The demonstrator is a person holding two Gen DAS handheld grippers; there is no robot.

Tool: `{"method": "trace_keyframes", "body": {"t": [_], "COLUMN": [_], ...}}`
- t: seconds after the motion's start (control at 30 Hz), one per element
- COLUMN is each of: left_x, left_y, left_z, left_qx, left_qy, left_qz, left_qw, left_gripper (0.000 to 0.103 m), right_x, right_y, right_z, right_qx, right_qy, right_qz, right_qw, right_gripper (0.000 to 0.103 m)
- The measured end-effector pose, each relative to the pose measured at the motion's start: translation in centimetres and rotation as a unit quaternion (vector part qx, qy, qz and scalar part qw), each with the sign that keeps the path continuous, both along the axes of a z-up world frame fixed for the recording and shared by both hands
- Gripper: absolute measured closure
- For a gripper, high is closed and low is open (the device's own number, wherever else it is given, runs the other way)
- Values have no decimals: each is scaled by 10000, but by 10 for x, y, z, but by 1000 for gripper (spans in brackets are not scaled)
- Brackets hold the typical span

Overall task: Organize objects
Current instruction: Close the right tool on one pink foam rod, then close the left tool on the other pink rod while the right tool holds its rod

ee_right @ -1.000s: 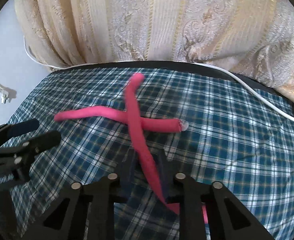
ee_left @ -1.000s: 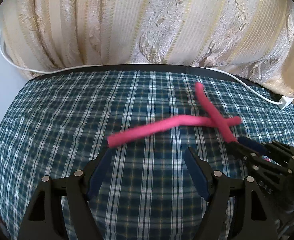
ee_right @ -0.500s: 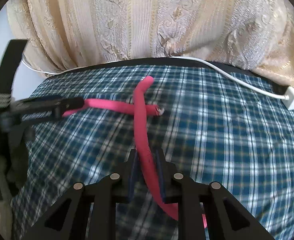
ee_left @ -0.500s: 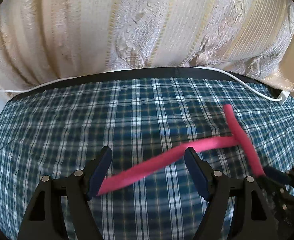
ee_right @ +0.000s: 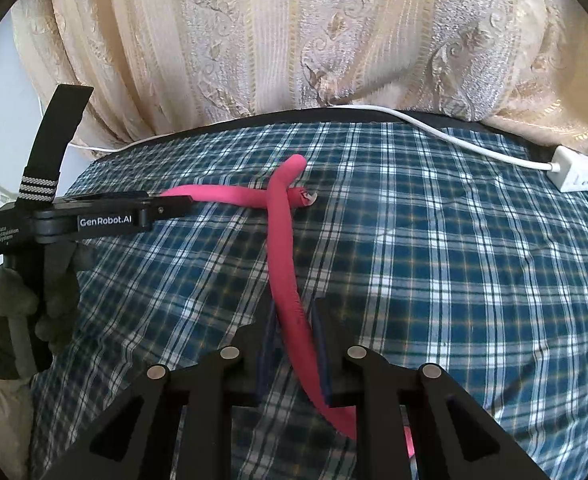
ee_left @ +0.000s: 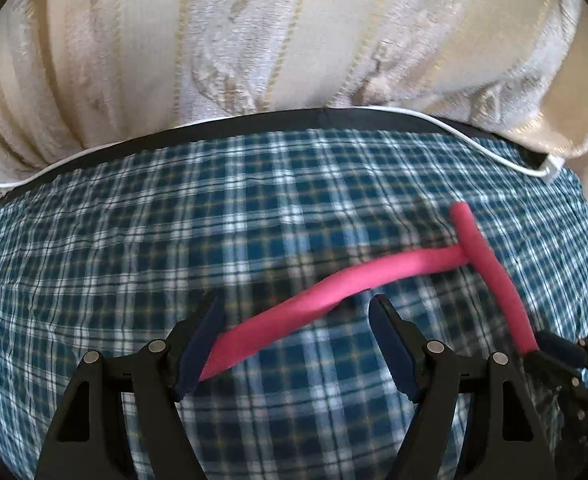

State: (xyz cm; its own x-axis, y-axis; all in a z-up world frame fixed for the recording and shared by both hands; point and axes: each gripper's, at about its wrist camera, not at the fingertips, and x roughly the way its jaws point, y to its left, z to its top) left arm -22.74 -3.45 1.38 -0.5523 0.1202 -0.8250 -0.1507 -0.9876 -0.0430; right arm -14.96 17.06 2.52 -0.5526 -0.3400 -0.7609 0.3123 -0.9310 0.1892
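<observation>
Two pink foam rods lie crossed on the blue plaid cloth (ee_left: 134,248). My right gripper (ee_right: 294,312) is shut on the upright rod (ee_right: 282,240), which crosses over the other rod (ee_right: 222,194). In the left wrist view my left gripper (ee_left: 294,320) is open, its jaws on either side of the near end of the crosswise rod (ee_left: 334,284). The held rod (ee_left: 490,272) and my right gripper (ee_left: 554,354) show at the right. In the right wrist view my left gripper (ee_right: 174,204) reaches the rod's left end.
A cream patterned curtain (ee_right: 294,40) hangs behind the table's dark far edge. A white cable (ee_right: 434,128) runs along that edge to a white power strip (ee_right: 578,172) at the far right. A gloved hand (ee_right: 14,300) holds my left gripper.
My left gripper has moved forward and right, so the crosswise rod's near end now lies between its open jaws. My right gripper has kept its hold on the other rod.
</observation>
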Motion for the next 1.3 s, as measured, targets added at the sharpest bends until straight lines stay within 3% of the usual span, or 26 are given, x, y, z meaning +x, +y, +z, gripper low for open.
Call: {"method": "trace_keyframes", "body": {"t": [0.43, 0.63, 0.8, 0.9, 1.0, 1.17, 1.3], "left_x": [38, 35, 20, 12, 10, 6, 7], "left_y": [41, 43, 34, 34, 36, 41, 47], "left_z": [5, 13, 10, 5, 3, -1, -1], "left_qx": [34, -73, -72, -207, -299, -340, -354], "left_qy": [-213, -34, -43, -15, 37, 1, 34], "left_qz": [-706, -634, -420, -382, -413, -486, -550], "left_qw": [9973, 9980, 9991, 9991, 9987, 9982, 9979], "left_gripper": [27, 27, 27, 27, 31, 51, 58], "right_x": [14, 12, 3, -4, -11, -17, -19], "right_y": [26, 28, 22, 14, 7, -2, -4], "right_z": [3, 3, 6, 5, 2, -5, -6], "right_qx": [-120, -252, -330, -248, -160, 27, 108], "right_qy": [8, -48, -27, 6, -26, -52, -8], "right_qz": [-273, -242, -191, -123, -81, -55, -41], "right_qw": [9996, 9994, 9993, 9996, 9998, 10000, 9999], "right_gripper": [83, 82, 68, 65, 65, 66, 67]}}
